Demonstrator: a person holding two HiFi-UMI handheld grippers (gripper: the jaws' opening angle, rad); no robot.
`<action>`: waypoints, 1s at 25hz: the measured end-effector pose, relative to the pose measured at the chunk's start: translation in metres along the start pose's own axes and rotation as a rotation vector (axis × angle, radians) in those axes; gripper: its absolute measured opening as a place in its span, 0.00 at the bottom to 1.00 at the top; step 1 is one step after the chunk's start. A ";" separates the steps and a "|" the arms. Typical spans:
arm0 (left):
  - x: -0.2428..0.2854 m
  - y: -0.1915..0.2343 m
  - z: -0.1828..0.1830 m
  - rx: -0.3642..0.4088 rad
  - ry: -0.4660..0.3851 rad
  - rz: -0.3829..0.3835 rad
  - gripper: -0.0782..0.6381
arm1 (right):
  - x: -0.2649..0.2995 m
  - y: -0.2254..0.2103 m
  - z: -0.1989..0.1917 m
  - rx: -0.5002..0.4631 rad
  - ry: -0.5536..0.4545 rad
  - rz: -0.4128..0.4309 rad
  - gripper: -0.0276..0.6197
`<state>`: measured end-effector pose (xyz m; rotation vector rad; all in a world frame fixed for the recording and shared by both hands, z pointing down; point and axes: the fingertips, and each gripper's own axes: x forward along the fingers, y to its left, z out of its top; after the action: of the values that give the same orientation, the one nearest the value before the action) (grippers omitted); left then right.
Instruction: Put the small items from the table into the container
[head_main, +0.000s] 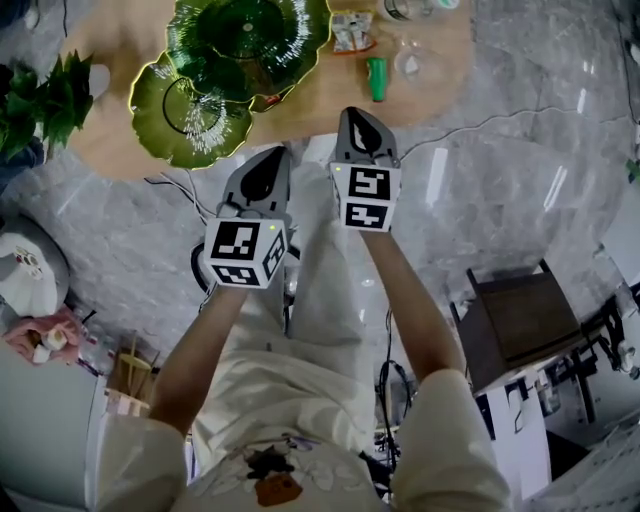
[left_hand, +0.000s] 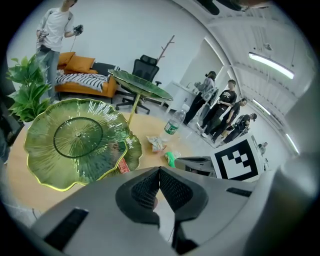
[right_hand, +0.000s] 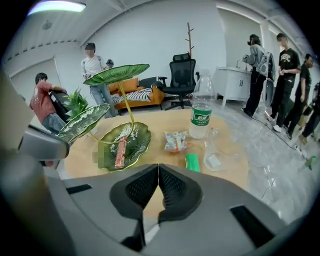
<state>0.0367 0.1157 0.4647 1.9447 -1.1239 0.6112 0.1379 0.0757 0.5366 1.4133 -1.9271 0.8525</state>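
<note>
- Left tongs (left_hand: 159, 171): jaws sitting fully together, gripping nothing. Hovering at the near edge of the tabletop (head_main: 320, 105), just in front of the green leaf dish (head_main: 160, 130).
- Right tongs (right_hand: 158, 167): jaws pressing tip to tip, nothing between them. Hanging just beside the left pair, on the side nearer the loose items.
- Green item (right_hand: 192, 162): lying on the tabletop just beyond the right tongs' tips, untouched. Possibly a small wrapped tube; the view is too soft to tell.
- Snack packet (right_hand: 175, 141): sitting farther back, between the green item and the water bottle (right_hand: 201, 114).
- Clear pouch (right_hand: 214, 159): lying just right of the green item.
- Red bar (right_hand: 120, 151): resting in the dish's lowest leaf.
</note>
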 end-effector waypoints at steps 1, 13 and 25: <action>0.002 -0.002 0.000 0.002 0.003 -0.003 0.12 | 0.001 -0.005 0.000 0.003 -0.001 -0.007 0.05; 0.025 -0.015 0.005 0.012 0.023 -0.011 0.12 | 0.019 -0.049 -0.015 0.056 0.035 -0.064 0.06; 0.038 -0.020 0.004 0.019 0.042 -0.012 0.12 | 0.032 -0.071 -0.031 0.077 0.069 -0.093 0.14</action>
<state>0.0730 0.0991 0.4819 1.9445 -1.0831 0.6555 0.2006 0.0646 0.5910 1.4864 -1.7798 0.9279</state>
